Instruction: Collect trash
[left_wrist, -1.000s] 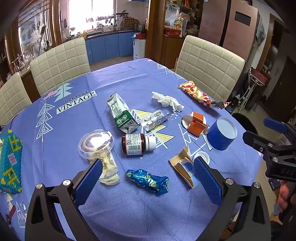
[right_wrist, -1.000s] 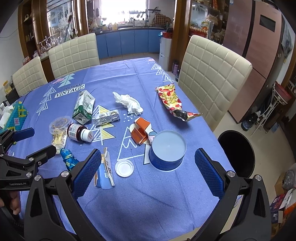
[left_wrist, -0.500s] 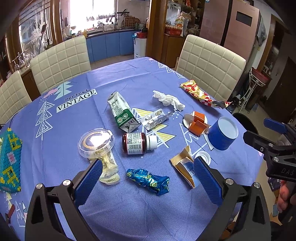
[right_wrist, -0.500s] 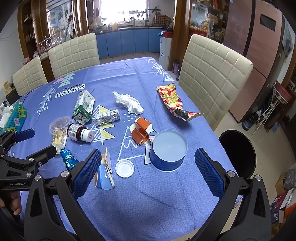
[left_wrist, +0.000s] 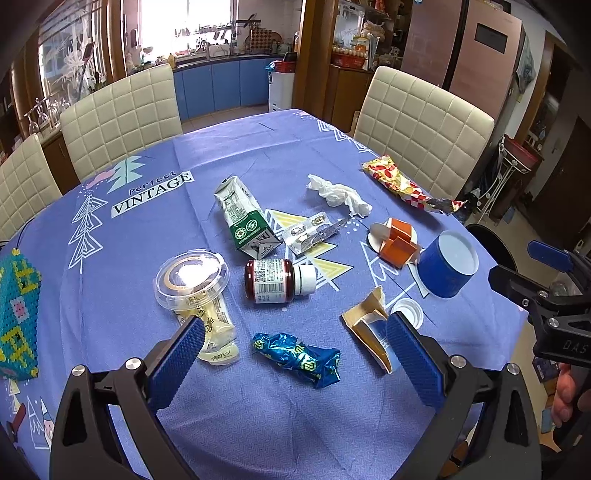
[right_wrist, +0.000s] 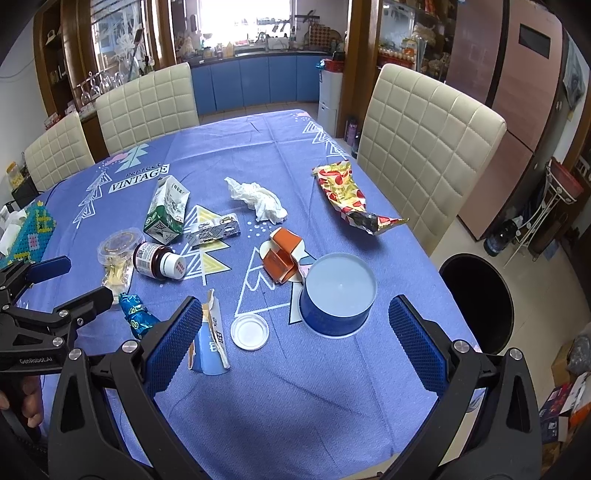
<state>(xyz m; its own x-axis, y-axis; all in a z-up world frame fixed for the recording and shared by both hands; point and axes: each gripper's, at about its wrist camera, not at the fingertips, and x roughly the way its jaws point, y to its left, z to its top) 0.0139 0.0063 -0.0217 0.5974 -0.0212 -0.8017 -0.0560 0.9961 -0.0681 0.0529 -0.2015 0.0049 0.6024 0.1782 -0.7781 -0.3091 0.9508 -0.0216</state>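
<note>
Trash lies scattered on the blue tablecloth (left_wrist: 229, 155). My left gripper (left_wrist: 293, 339) is open and empty, above a blue foil wrapper (left_wrist: 297, 354). Beyond it lie a brown pill bottle (left_wrist: 277, 280), a clear plastic lid (left_wrist: 192, 277), a green milk carton (left_wrist: 243, 218) and a torn paper carton (left_wrist: 369, 325). My right gripper (right_wrist: 295, 339) is open and empty, above a white cap (right_wrist: 250, 331) and an upturned blue cup (right_wrist: 338, 295). An orange box (right_wrist: 282, 254), a crumpled tissue (right_wrist: 258, 197), a blister pack (right_wrist: 216, 230) and a red-yellow snack bag (right_wrist: 345, 192) lie farther off.
A black trash bin (right_wrist: 476, 299) stands on the floor right of the table. Cream chairs (right_wrist: 421, 147) surround the table. A beaded box (left_wrist: 14, 314) sits at the table's left edge. The right gripper shows at the right edge of the left wrist view (left_wrist: 546, 280).
Both grippers have shifted very slightly; the trash on the table has not moved.
</note>
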